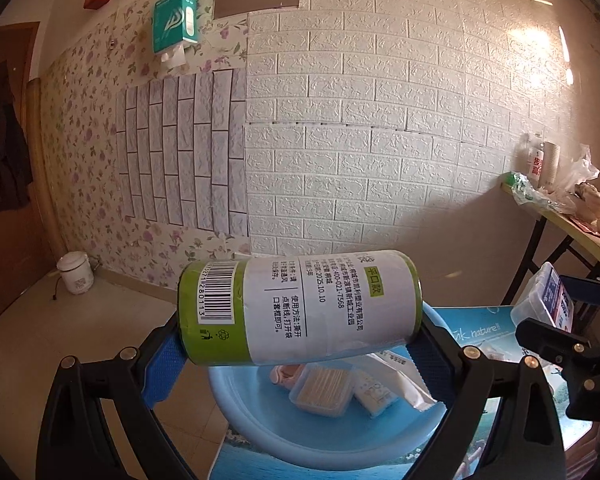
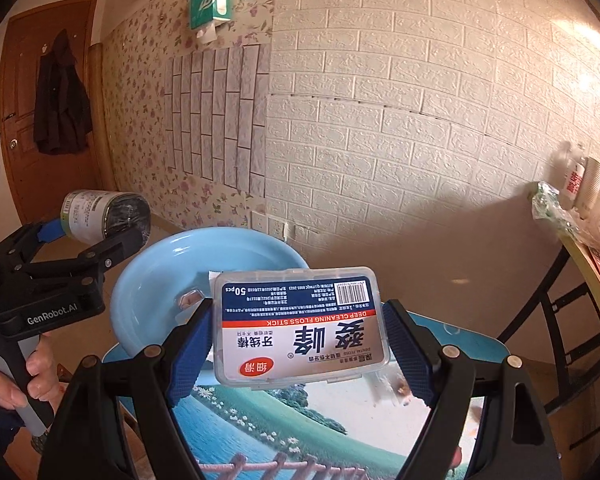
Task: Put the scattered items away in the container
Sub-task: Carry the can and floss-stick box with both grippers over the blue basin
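Observation:
My left gripper (image 1: 300,344) is shut on a green-and-white roll of bags (image 1: 300,306), held lengthwise across the jaws above the light blue basin (image 1: 260,436). Inside the basin lie a clear box of cotton swabs (image 1: 322,388), a small white packet (image 1: 376,394), a white pouch (image 1: 404,380) and a pink item (image 1: 286,374). My right gripper (image 2: 300,344) is shut on a clear floss-stick box (image 2: 300,324), held just right of and in front of the basin (image 2: 156,280). In the right wrist view the left gripper (image 2: 96,236) with its roll (image 2: 100,216) hangs over the basin's left rim.
The basin sits on a small table with a landscape-print top (image 2: 300,420). A folding table (image 1: 580,224) with bags, a bottle and cups stands at the right. A white pot (image 1: 75,272) is on the floor by the floral wall. A hand (image 2: 24,376) holds the left gripper's handle.

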